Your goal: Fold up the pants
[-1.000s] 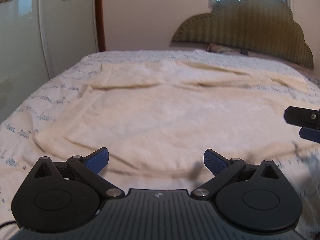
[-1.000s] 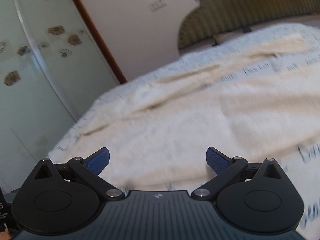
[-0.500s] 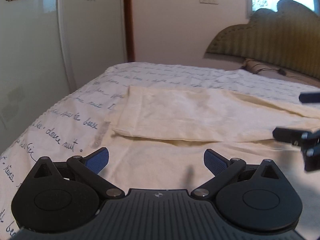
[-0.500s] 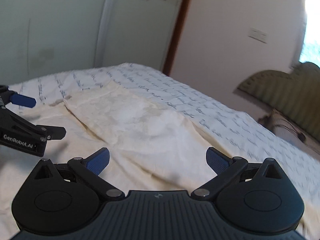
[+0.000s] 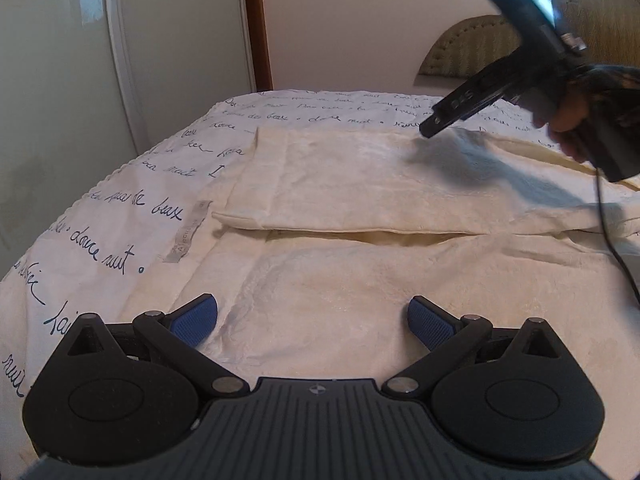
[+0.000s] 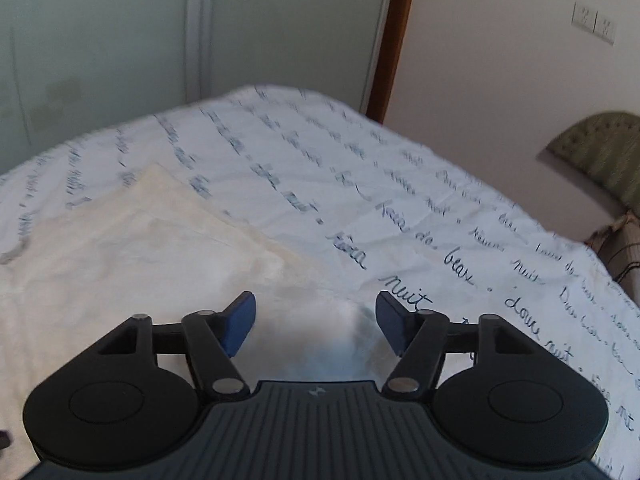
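**Soft cream pants spread on the bed, both claws empty**

The pants (image 5: 360, 208) are laid flat on the bed (image 5: 120, 216), across the middle of the left wrist view. One leg is seen in the upper middle of the frame, with its cuff end toward the left. The other leg is spread in the lower middle, just in front of the left claw (image 5: 312, 318).

The left claw is held wide apart, and nothing is held in it. The right claw (image 6: 316, 322) is being closed, and it is about half open now. Cloth is seen below and between its blue tips, but it is not yet pinched, so nothing is held.

The pants are judged to be soft, light and floppy. They will likely sag and wrinkle when lifted, and they cannot break. They are best taken by an edge or a corner, such as the cuff end of the far leg, with one claw at each side so the cloth stays flat.

Compared with a second ago, far more of the printed sheet is seen at the left. The right claw was at the right edge of the left wrist view; now it is seen in the upper right, over the far leg. Its jaws were wide then.
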A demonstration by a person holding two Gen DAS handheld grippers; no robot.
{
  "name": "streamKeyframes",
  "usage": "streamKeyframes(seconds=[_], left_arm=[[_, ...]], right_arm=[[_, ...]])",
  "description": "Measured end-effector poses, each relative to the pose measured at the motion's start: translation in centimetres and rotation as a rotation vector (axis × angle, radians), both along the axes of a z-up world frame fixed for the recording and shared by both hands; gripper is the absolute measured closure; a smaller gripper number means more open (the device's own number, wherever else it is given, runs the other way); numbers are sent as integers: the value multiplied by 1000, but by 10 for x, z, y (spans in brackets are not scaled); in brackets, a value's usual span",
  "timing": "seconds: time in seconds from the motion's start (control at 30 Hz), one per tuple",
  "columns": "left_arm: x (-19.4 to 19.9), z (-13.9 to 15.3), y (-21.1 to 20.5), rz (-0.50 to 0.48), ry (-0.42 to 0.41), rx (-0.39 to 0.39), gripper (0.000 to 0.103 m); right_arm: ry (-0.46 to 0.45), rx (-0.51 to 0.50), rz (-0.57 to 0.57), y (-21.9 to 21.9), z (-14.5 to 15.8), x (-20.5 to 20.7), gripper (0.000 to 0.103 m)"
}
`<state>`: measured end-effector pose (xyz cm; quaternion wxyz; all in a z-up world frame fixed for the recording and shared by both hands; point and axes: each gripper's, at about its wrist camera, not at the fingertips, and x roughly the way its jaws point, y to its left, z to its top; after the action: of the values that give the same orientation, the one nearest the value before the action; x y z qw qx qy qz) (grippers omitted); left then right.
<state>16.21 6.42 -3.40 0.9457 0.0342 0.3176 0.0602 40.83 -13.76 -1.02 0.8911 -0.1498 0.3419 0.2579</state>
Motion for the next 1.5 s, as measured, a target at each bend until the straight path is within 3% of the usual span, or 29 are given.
streamKeyframes(seconds=[0.2,0.27,0.3,0.33,0.37,0.57,0.73,0.87,1.0,1.1,1.2,1.27,1.33,1.4,1.43,1.47,1.5], left_arm=[[1,-1,2,-2,3,-14,0],[2,-1,1,-2,3,-15,0],[1,-1,0,-2,3,-16,0],[1,-1,0,-1,3,-16,0],[1,-1,0,-1,3,-15,0],[1,1,5,1,-6,-38,0],[-10,16,22,61,-89,-127,1],[-26,40,49,99,-206,-312,1],[-36,52,85,68,-277,-686,0],[-20,50,98,63,-225,-876,0],[9,36,104,110,-125,-958,1],[21,23,112,178,-67,-1011,7],[28,11,122,223,-43,-1077,25],[34,3,131,232,-10,-1126,59],[34,2,133,234,-5,-1133,64],[33,2,136,235,-11,-1125,76],[35,2,137,231,-20,-1106,87]], right_arm=[[135,49,39,-6,-26,36,41],[170,82,58,-8,-27,39,52],[167,85,69,-8,-26,37,74],[161,92,89,-8,-23,33,90],[148,84,95,-5,-21,28,91],[-144,-130,136,24,-3,-39,95],[-315,-214,191,29,24,-110,95],[-384,-229,238,24,47,-172,95],[-415,-272,291,20,53,-236,95],[-400,-278,316,21,43,-271,95],[-373,-235,279,18,32,-276,95],[-360,-183,237,20,27,-271,95],[-389,-192,217,22,21,-270,95],[-414,-236,209,24,12,-274,94],[-428,-267,210,25,7,-277,92],[-447,-304,210,27,1,-278,90],[-460,-334,205,26,-3,-279,81]])
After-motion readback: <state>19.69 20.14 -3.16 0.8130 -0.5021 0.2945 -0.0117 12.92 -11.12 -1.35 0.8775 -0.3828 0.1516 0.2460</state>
